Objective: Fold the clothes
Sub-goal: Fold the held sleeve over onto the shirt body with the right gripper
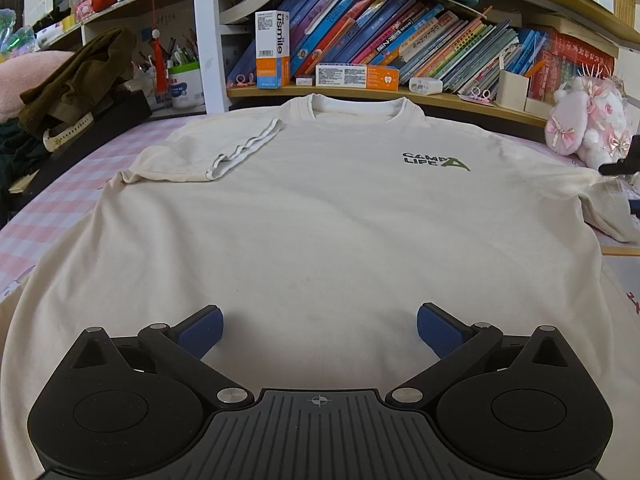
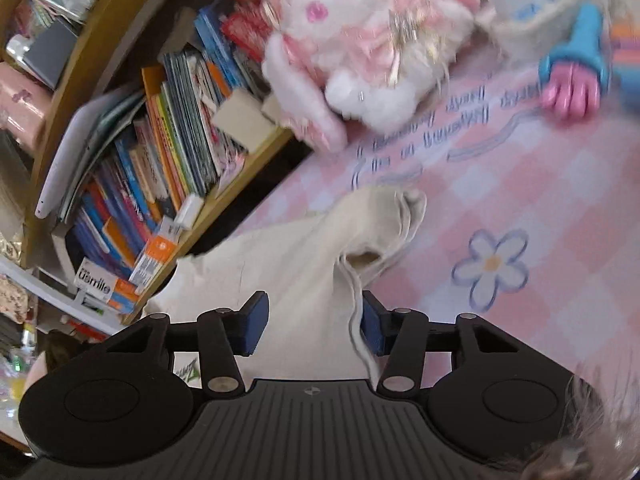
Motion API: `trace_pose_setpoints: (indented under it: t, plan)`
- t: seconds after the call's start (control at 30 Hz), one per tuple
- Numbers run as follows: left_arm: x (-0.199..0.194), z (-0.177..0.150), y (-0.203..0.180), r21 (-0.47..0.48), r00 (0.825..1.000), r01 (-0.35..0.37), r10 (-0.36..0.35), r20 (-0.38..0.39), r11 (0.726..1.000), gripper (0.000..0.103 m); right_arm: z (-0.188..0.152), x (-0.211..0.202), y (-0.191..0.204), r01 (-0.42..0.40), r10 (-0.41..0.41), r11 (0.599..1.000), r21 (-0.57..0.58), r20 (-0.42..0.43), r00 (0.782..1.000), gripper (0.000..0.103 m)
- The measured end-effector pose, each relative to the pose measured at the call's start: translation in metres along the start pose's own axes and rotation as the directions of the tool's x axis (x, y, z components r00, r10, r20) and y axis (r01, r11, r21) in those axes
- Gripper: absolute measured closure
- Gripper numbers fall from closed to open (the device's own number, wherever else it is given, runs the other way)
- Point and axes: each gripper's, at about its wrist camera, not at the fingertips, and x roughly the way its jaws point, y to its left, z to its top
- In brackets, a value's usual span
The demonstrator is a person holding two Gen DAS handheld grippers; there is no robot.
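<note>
A cream T-shirt (image 1: 320, 208) with a green "CAMP LIFE" print lies flat, front up, on a pink checked sheet (image 1: 52, 216). Its sleeve on the left of the left wrist view (image 1: 224, 152) is folded inward over the chest, while the other sleeve (image 1: 604, 208) lies spread out at the right edge. My left gripper (image 1: 320, 328) hovers open over the shirt's lower part with nothing between its fingers. In the blurred right wrist view, my right gripper (image 2: 314, 324) is tilted over the outspread sleeve (image 2: 360, 232). Its jaws stand partly apart with sleeve cloth between them, and the hem lies against the right-hand pad (image 2: 370, 326).
A bookshelf (image 1: 400, 96) packed with books and small boxes runs along the far edge of the sheet. A pink and white plush toy (image 1: 584, 120) sits at the right near the sleeve. Olive clothing (image 1: 76, 80) is piled at the far left. A blue and pink toy (image 2: 576, 76) lies further out.
</note>
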Motion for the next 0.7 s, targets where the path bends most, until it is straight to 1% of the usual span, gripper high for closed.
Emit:
trace_pose_setpoints:
  t: [0.03,0.1,0.17,0.23,0.27,0.33,0.4,0.5,0.57,0.63,0.7]
  plan:
    - [0.0,0.0,0.0,0.0,1.0,0.0,0.0,0.0,1.0,0.0,-0.001,0.002,0.0,0.003,-0.003,1.0,0.007,-0.016,1.0,0.055]
    - [0.0,0.0,0.0,0.0,1.0,0.001,-0.001,0.0,1.0,0.0,-0.002,0.001,-0.002,0.003,-0.003,1.0,0.03,-0.013,1.0,0.056]
    - [0.0,0.0,0.0,0.0,1.0,0.001,-0.001,0.0,1.0,0.0,0.0,0.0,-0.005,0.022,-0.022,0.999,0.046,0.004,1.0,0.06]
    - [0.0,0.0,0.0,0.001,1.0,0.002,-0.002,0.001,1.0,0.0,0.003,-0.001,-0.007,0.045,-0.045,0.998,0.053,0.008,0.999,0.076]
    - [0.0,0.0,0.0,0.001,1.0,0.002,-0.002,0.001,1.0,0.0,0.005,0.001,-0.008,0.054,-0.054,0.997,0.054,0.0,0.999,0.086]
    - [0.0,0.0,0.0,0.001,1.0,0.002,-0.002,0.001,1.0,0.0,0.006,0.004,-0.006,0.088,-0.088,0.996,0.034,-0.01,0.996,0.097]
    - [0.0,0.0,0.0,0.001,1.0,0.003,-0.003,0.001,1.0,0.0,0.007,0.005,-0.001,0.119,-0.119,0.993,0.011,-0.002,0.993,0.098]
    - [0.0,0.0,0.001,0.001,1.0,0.004,-0.004,0.001,1.0,0.0,0.013,0.003,0.022,0.153,-0.15,0.987,-0.055,0.056,0.987,0.098]
    - [0.0,0.0,0.001,0.002,1.0,0.007,-0.007,0.002,1.0,0.0,0.017,0.005,0.051,0.158,-0.144,0.976,-0.148,0.1,0.984,0.098]
    - [-0.001,0.0,0.001,0.002,1.0,0.008,-0.008,0.002,1.0,0.0,0.013,0.016,0.084,0.161,-0.135,0.951,-0.264,0.114,0.984,0.098]
    - [-0.001,0.0,0.001,0.003,1.0,0.01,-0.01,0.002,1.0,0.0,0.009,0.027,0.116,0.164,-0.125,0.911,-0.377,0.126,0.984,0.098]
